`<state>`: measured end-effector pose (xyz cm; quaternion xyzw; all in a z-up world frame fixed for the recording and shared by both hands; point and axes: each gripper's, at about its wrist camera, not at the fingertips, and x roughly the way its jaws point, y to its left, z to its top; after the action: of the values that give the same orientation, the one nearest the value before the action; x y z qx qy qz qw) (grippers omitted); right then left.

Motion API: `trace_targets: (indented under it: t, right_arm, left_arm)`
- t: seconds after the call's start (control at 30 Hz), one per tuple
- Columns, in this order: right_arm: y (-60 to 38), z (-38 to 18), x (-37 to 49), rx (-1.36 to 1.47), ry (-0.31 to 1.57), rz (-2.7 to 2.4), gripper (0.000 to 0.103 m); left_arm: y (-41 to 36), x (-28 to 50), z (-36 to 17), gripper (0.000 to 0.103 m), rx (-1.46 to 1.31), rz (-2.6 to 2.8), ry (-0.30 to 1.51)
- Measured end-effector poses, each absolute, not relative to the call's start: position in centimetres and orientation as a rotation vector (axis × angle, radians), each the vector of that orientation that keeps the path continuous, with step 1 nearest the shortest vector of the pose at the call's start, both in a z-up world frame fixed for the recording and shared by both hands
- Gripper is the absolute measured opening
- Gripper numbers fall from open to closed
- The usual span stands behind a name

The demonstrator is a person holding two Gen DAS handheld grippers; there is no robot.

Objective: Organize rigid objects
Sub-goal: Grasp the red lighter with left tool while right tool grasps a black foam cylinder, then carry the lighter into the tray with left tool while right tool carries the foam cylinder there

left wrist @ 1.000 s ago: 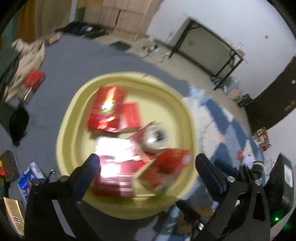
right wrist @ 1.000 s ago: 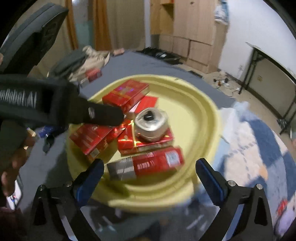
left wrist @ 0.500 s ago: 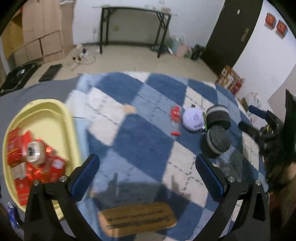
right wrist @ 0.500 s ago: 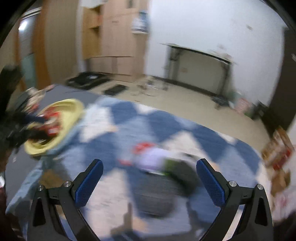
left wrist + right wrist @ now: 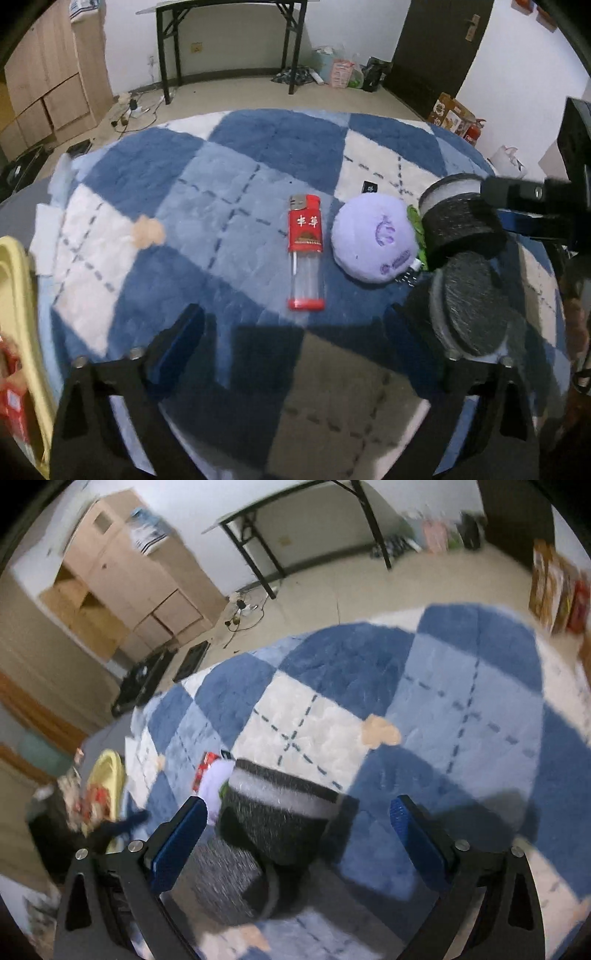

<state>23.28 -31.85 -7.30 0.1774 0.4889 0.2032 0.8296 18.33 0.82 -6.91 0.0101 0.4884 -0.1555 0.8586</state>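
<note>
A red lighter (image 5: 306, 251) with a clear lower half lies on the blue checked rug (image 5: 236, 177). Its red base sits just ahead of my left gripper (image 5: 295, 332), whose jaws are closing with nothing between them. Right of the lighter rest a purple plush ball (image 5: 373, 240) and two black-and-white plush discs (image 5: 461, 225) (image 5: 471, 306). My right gripper (image 5: 299, 834) hangs open around the upper disc (image 5: 280, 812), pads apart from it. The lighter (image 5: 203, 768) and ball (image 5: 214, 782) show small behind that disc.
A yellow tray (image 5: 16, 295) with red boxes (image 5: 11, 406) sits at the rug's left edge, also the tray (image 5: 110, 771) in the right wrist view. Beyond the rug are a black-legged table (image 5: 229, 37), wooden cabinets (image 5: 48, 81) and a dark door (image 5: 436, 48).
Both views swung away from the yellow tray of red boxes onto the rug. The lighter and plush items now fill the left view; the right gripper came over a plush disc.
</note>
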Motion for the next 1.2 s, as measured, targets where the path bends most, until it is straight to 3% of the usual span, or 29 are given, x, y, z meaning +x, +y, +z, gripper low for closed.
trace_targets:
  t: [0.07,0.13,0.2,0.37,0.43,0.5,0.53,0.6,0.63,0.67,0.77,0.87,1.2]
  right_arm:
    - [-31.9,-8.2,24.6,0.42,1.061,0.429,0.1]
    - [-31.6,-9.0,25.4,0.44,1.071,0.437,0.087]
    - [-31.3,-9.7,26.0,0.448,1.085,0.44,0.08]
    - [-30.7,-11.2,26.9,0.493,1.131,0.446,0.085]
    - [-30.5,-11.2,27.1,0.49,1.144,0.443,0.085]
    - [-30.7,-11.0,27.0,0.502,1.148,0.442,0.085]
    - [-30.8,-11.1,27.0,0.51,1.15,0.447,0.085]
    - [-30.7,-11.2,26.7,0.519,1.155,0.464,0.082]
    - [-30.7,-11.3,26.6,0.524,1.15,0.478,0.072]
    - [-30.8,-11.3,26.5,0.54,1.148,0.498,0.069]
    - [-30.6,-11.6,26.3,0.551,1.151,0.515,0.069]
    - [-30.5,-12.2,26.3,0.566,1.18,0.51,0.078]
    - [-30.0,-11.3,25.2,0.469,1.109,0.544,0.071]
  left_arm:
    - [0.7,18.8,-7.6,0.083,0.016,-0.317,1.027]
    - [0.7,19.1,-7.9,0.081,0.005,-0.308,0.996]
    - [0.5,19.6,-8.0,0.078,0.006,-0.302,0.969]
    - [-0.6,19.8,-8.0,0.069,0.05,-0.272,0.927]
    - [-0.6,19.7,-7.8,0.056,0.033,-0.288,0.904]
    - [-0.5,19.4,-7.6,0.028,0.037,-0.289,0.882]
    - [-0.4,19.3,-7.5,0.025,0.031,-0.293,0.871]
    - [-0.6,19.4,-7.6,0.024,0.014,-0.306,0.88]
    - [-0.7,19.6,-7.7,0.024,0.016,-0.303,0.889]
    - [-0.9,19.7,-7.9,0.025,0.026,-0.298,0.896]
    - [-1.5,20.4,-8.1,0.028,0.046,-0.285,0.901]
    - [-1.6,20.7,-8.1,0.026,0.023,-0.279,0.912]
    - [0.4,17.9,-5.5,0.024,0.014,-0.254,0.865]
